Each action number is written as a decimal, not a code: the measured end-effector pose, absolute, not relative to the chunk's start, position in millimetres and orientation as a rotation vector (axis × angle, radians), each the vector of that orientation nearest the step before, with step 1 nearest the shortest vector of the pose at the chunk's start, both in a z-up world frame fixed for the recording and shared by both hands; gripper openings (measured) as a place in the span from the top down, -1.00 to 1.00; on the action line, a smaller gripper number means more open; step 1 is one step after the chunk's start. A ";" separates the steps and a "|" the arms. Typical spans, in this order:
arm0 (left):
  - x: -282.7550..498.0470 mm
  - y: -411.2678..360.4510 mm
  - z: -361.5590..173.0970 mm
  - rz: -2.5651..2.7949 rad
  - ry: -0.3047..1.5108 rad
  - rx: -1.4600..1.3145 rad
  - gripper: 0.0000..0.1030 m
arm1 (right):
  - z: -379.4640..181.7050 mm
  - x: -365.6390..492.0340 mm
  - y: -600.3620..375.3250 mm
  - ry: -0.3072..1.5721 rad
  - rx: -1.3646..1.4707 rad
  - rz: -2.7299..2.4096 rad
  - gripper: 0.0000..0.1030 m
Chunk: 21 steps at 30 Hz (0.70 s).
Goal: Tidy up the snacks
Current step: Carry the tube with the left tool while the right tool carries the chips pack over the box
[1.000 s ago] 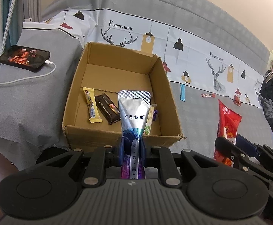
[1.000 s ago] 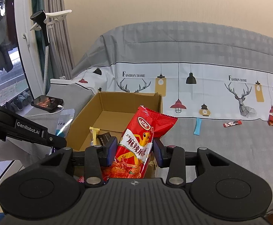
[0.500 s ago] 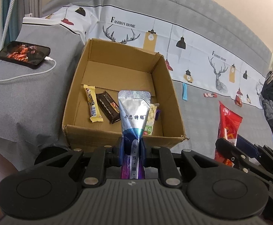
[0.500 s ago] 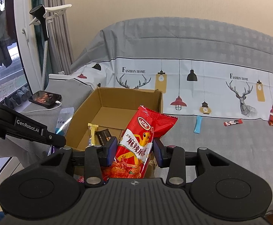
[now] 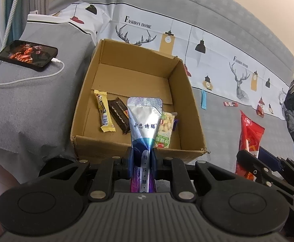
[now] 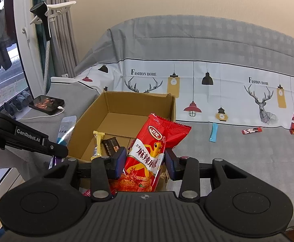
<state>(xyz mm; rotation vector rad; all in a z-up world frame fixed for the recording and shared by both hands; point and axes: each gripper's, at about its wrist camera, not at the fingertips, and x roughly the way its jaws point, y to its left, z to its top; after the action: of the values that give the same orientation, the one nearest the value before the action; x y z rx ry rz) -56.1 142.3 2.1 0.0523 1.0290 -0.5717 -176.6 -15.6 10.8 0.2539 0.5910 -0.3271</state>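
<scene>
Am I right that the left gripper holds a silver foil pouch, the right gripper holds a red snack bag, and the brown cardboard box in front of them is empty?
Not quite: the brown cardboard box isn't empty. The left wrist view shows a yellow bar, a dark brown bar and a small clear bag of white puffs inside. The left gripper does hold the silver foil pouch, the right gripper the red snack bag.

An open brown cardboard box [image 5: 189,109] sits on the grey sofa cover. On its floor lie a yellow wrapped bar [image 5: 104,111], a dark brown chocolate bar [image 5: 118,116] beside it, and a clear bag of pale puffs [image 5: 166,130]. A silver stand-up pouch [image 5: 143,121] stands upright over the near wall. A red crinkled snack bag [image 6: 153,151] tilts near the box's right corner, possibly outside it.
</scene>
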 end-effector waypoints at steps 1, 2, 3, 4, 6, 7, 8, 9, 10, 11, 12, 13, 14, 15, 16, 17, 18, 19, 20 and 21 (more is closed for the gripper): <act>-55.4 142.1 1.8 -0.570 1.030 0.051 0.62 | 10.1 -176.2 -14.6 0.592 0.254 -0.327 0.16; -53.5 142.0 1.3 -0.568 1.031 0.050 0.62 | 9.6 -174.9 -14.9 0.594 0.254 -0.326 0.16; -51.8 141.9 0.8 -0.566 1.032 0.050 0.62 | 9.0 -173.7 -15.3 0.595 0.253 -0.325 0.16; -49.7 141.7 0.4 -0.564 1.033 0.049 0.62 | 8.4 -172.0 -15.8 0.598 0.252 -0.325 0.16; -44.9 141.0 -0.5 -0.561 1.033 0.048 0.62 | 7.0 -170.2 -16.7 0.601 0.255 -0.325 0.16; -42.7 140.5 -0.9 -0.559 1.032 0.048 0.62 | 6.2 -168.5 -17.7 0.603 0.256 -0.326 0.16; -40.7 140.1 -1.1 -0.557 1.031 0.048 0.62 | 5.7 -166.6 -18.7 0.605 0.257 -0.325 0.16; -38.1 139.5 -1.3 -0.555 1.031 0.047 0.62 | 4.8 -164.8 -19.7 0.608 0.258 -0.325 0.16; -34.9 139.1 -1.9 -0.554 1.031 0.046 0.62 | 4.3 -162.5 -21.1 0.610 0.259 -0.324 0.16; -32.0 138.4 -2.2 -0.552 1.031 0.044 0.62 | 3.6 -160.0 -22.3 0.612 0.259 -0.323 0.16; -28.7 137.6 -2.6 -0.551 1.030 0.043 0.62 | 3.0 -157.3 -23.5 0.614 0.258 -0.321 0.16; -25.4 136.8 -3.1 -0.549 1.030 0.042 0.62 | 2.4 -154.2 -24.8 0.617 0.259 -0.320 0.16; -21.9 135.7 -3.4 -0.547 1.030 0.041 0.62 | 1.6 -151.0 -26.1 0.619 0.261 -0.319 0.16; -18.2 134.3 -3.4 -0.546 1.029 0.040 0.62 | 0.9 -147.9 -27.1 0.622 0.261 -0.317 0.16; -14.0 132.7 -3.7 -0.543 1.029 0.039 0.62 | -0.1 -144.5 -28.0 0.624 0.260 -0.315 0.16; -10.3 130.9 -3.9 -0.541 1.027 0.041 0.62 | -1.1 -140.8 -29.2 0.625 0.258 -0.315 0.16; -6.2 129.3 -4.1 -0.539 1.025 0.044 0.62 | -2.2 -136.9 -30.6 0.627 0.258 -0.313 0.16; -2.8 127.8 -4.6 -0.538 1.021 0.049 0.62 | -3.3 -133.7 -32.0 0.629 0.258 -0.312 0.16; 0.8 125.4 -5.0 -0.536 1.018 0.055 0.62 | -4.6 -129.5 -33.9 0.631 0.260 -0.311 0.16; 4.8 122.9 -5.8 -0.535 1.017 0.062 0.62 | -5.9 -125.2 -36.0 0.634 0.262 -0.308 0.16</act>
<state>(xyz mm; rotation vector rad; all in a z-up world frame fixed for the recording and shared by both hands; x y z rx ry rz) 4.8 122.9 -5.8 0.0617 1.0166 -0.5351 -125.2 -36.0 -5.9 0.2615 0.6336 -0.3081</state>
